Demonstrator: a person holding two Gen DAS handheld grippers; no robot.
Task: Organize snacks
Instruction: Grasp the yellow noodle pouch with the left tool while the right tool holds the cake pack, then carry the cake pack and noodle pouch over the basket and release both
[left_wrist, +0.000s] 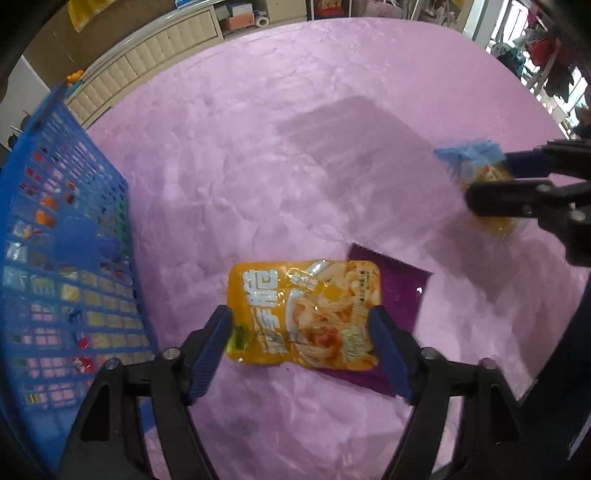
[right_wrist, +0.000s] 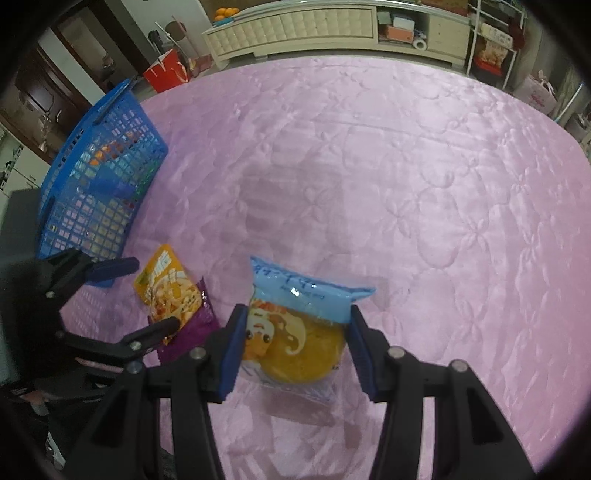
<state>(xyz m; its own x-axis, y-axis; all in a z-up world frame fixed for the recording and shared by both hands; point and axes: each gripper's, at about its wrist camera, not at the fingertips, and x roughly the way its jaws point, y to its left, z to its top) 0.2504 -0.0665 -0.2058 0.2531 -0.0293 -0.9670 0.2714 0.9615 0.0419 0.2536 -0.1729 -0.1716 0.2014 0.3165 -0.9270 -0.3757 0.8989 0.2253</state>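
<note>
A yellow snack packet (left_wrist: 306, 317) lies on the pink cloth, overlapping a purple packet (left_wrist: 400, 295). My left gripper (left_wrist: 301, 332) is open, its fingers on either side of the yellow packet's near end. My right gripper (right_wrist: 295, 343) stands around a blue-topped cake packet (right_wrist: 299, 325), its pads at the packet's sides; the packet seems pinched. In the right wrist view the yellow packet (right_wrist: 168, 288) and the purple packet (right_wrist: 195, 328) lie to the left, with the left gripper (right_wrist: 147, 295) around them. The right gripper (left_wrist: 491, 177) and the cake packet (left_wrist: 469, 155) also show in the left wrist view.
A blue plastic basket (left_wrist: 55, 258) with several snacks inside stands at the left; it also shows in the right wrist view (right_wrist: 99, 173). The pink quilted cloth (right_wrist: 406, 184) covers the whole surface. A cream cabinet (right_wrist: 314, 26) stands beyond the far edge.
</note>
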